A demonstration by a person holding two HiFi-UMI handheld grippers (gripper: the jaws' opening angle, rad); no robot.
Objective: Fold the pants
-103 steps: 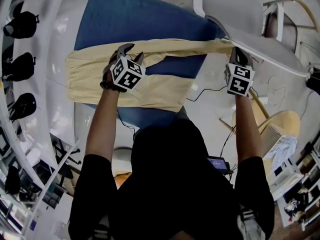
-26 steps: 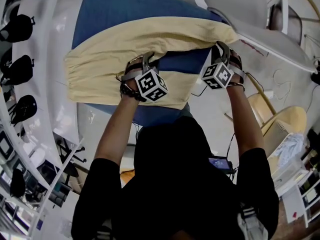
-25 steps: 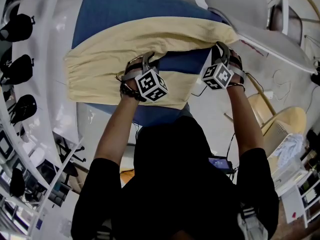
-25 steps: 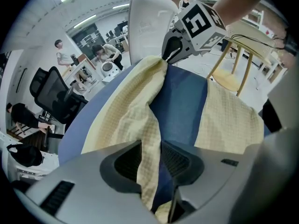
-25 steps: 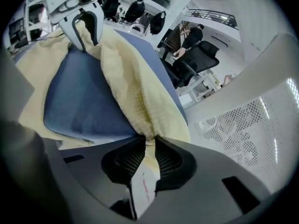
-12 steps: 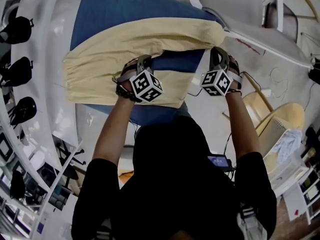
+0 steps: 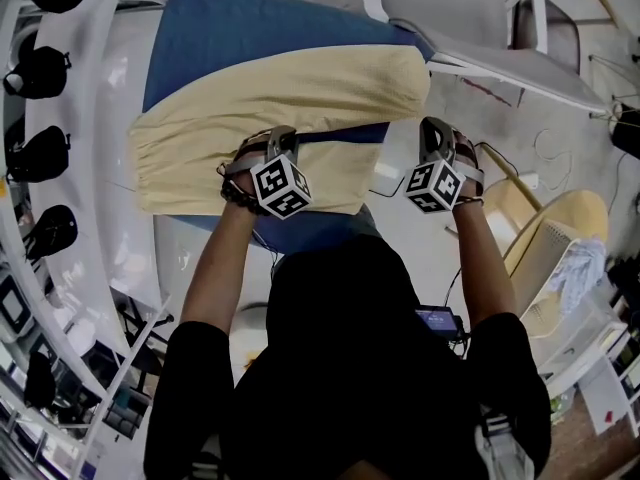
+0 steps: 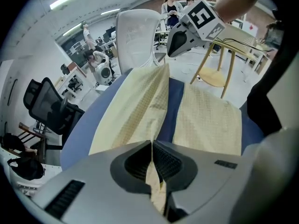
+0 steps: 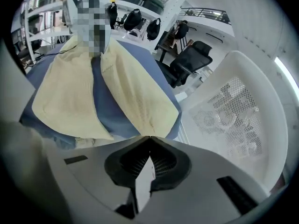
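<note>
Both grippers have come closer to the person than they were a second ago, toward 6 o'clock in the head view. The end of the far leg has come along too, away from the white chair (image 7: 470, 8).

The yellow pants (image 7: 290, 98) lie flat on a blue pad (image 7: 260, 28). The waist is at the 9 o'clock end and the leg ends are at the 3 o'clock end. One leg is on the 12 o'clock side and the other on the 6 o'clock side, with a strip of blue showing between them.

The left gripper (image 7: 270, 140) is at the 6 o'clock edge of the far leg, near where the two legs split. Its jaws are pressed tight together with yellow cloth pinched between them, as the left gripper view shows (image 8: 153, 143).

The right gripper (image 7: 435, 128) is at the 3 o'clock end of the far leg, just past the edge of the pad. Its jaws have just been closing and now meet (image 9: 149, 138). The corner of the leg end runs right up into their tips, so they seem to pinch it there.
</note>
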